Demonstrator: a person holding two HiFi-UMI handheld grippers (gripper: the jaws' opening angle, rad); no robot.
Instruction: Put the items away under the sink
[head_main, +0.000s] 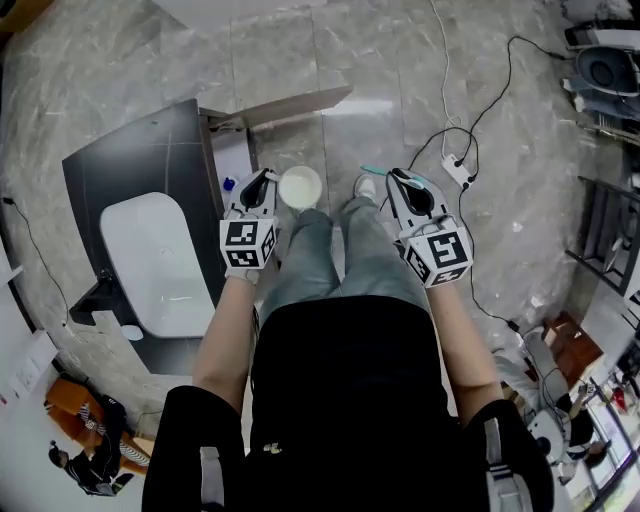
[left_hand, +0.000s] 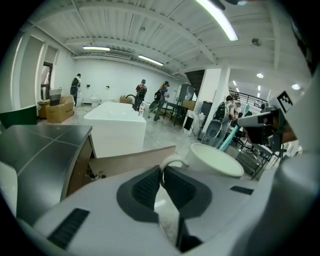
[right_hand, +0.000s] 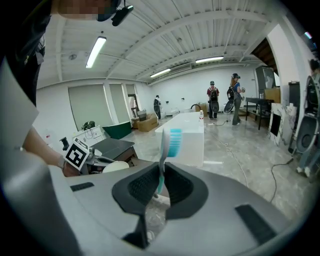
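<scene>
Head view shows the left gripper (head_main: 262, 183) pinching the handle of the rigid, breakable mug (head_main: 300, 187) right of the vanity (head_main: 150, 160), while the right gripper (head_main: 404, 180) nips a light, slippery toothbrush (head_main: 373, 171) by its handle.

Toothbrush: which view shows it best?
Right gripper view: the toothbrush stands clamped in the right claw, bristles clear. Head view shows only its teal end past that claw; left gripper view, a teal sliver.

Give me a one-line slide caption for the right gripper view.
Right gripper shut on a white and teal plastic toothbrush, its bristled head standing up above the jaws.
</scene>
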